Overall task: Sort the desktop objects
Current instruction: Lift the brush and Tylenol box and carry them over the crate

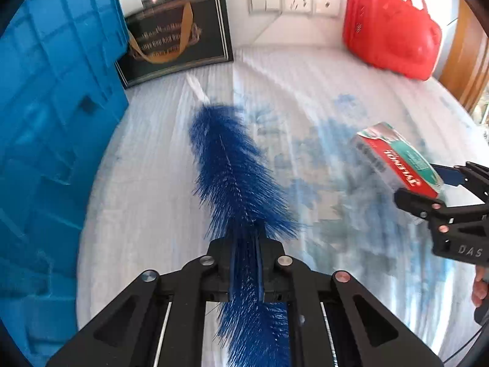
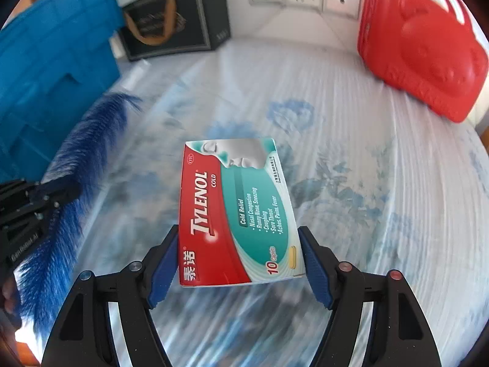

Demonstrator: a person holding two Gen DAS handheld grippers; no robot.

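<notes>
Bristles of a blue bottle brush [image 1: 241, 171] run from the left gripper [image 1: 244, 263], whose fingers pinch tight on its stem; its long axis points toward 11 o'clock, above the white-and-blue tablecloth [image 1: 146, 183]. The right gripper [image 2: 241, 260] clamps a Tylenol box [image 2: 238, 214] by its long edges, long axis toward 12 o'clock. Blue crate [image 1: 55, 116] sits at 9, red case [image 1: 394, 27] at 1.
</notes>
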